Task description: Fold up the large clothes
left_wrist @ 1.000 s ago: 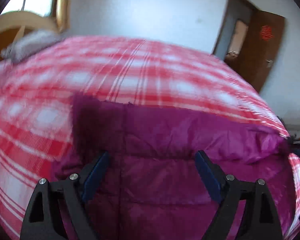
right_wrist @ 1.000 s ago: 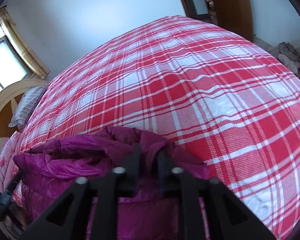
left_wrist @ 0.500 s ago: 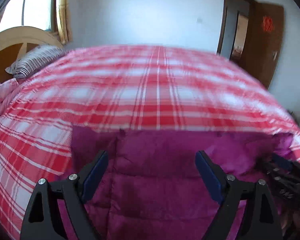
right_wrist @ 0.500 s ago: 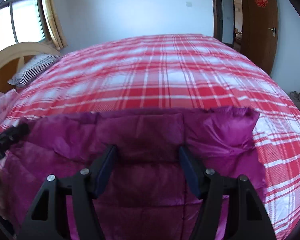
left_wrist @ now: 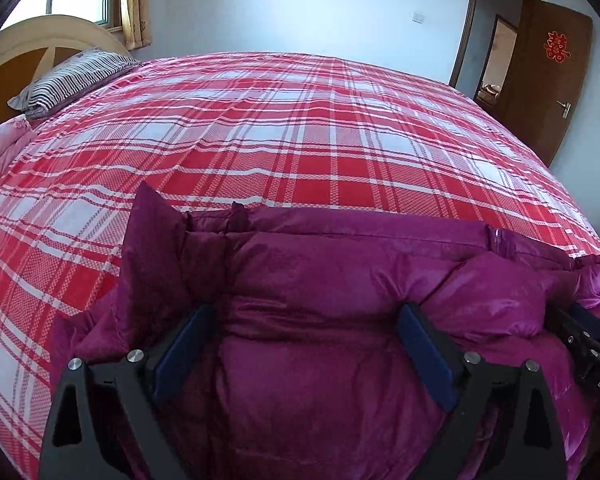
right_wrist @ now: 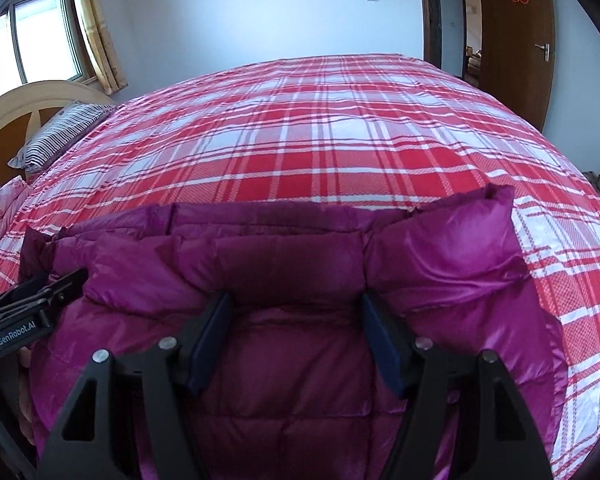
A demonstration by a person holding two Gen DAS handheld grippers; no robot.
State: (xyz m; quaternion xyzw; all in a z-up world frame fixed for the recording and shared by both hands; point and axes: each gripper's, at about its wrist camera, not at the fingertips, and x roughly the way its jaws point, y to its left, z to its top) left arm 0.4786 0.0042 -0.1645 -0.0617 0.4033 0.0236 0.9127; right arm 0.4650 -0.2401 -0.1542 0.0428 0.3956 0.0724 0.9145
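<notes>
Left wrist view: the left claw stands wide, blue pads spread over the purple down jacket, gripping nothing. The jacket lies bunched on the near edge of the bed, shiny, quilted, its zipper showing at right. The right claw pokes in at the right, lettered "DAS". A red paper character hangs on the door.

Right wrist view: the right claw stands wide too, straddling the jacket. At left, the left claw reads "GenRobot.AI". A striped pillow sits by the headboard.
</notes>
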